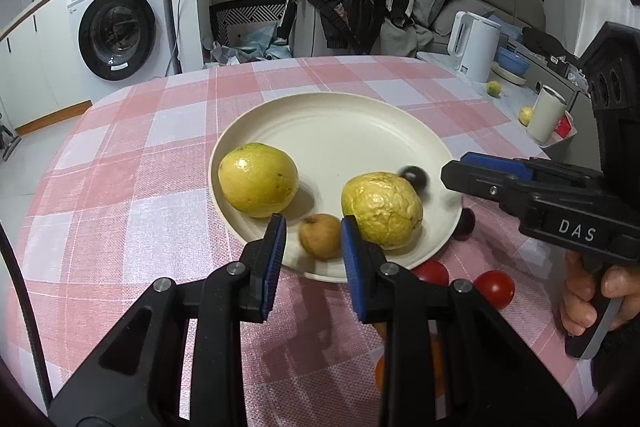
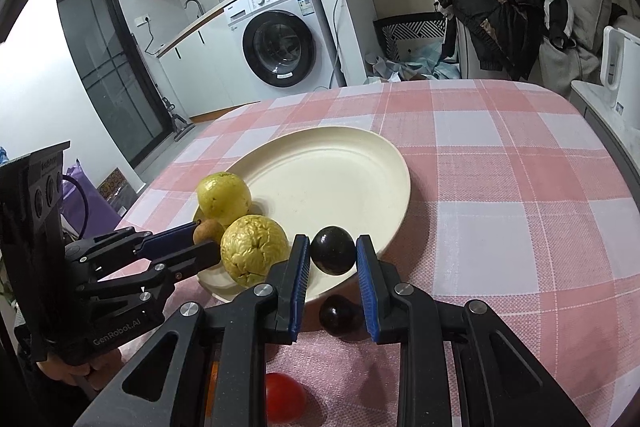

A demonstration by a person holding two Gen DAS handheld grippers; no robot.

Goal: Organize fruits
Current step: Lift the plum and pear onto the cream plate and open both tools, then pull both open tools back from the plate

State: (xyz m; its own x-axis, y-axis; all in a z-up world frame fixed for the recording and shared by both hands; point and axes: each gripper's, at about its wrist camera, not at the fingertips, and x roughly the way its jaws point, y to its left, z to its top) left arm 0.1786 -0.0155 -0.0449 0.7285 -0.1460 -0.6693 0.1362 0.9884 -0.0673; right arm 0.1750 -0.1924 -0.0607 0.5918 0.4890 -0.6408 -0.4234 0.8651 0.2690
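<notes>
Checked tablecloth (image 2: 500,187): dark fruit (image 2: 333,250) between right hand-held gripper (image 2: 333,267) fingers.

A woven checked cloth (image 2: 500,195) is covering the surface; the plate (image 2: 340,163) is looking smooth and matt, one yellow fruit (image 1: 382,209) wrinkled, the dark plum (image 2: 333,255) glossy.

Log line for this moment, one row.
left gripper: open, at small brown fruit | right gripper: open, around dark plum | plate
</notes>
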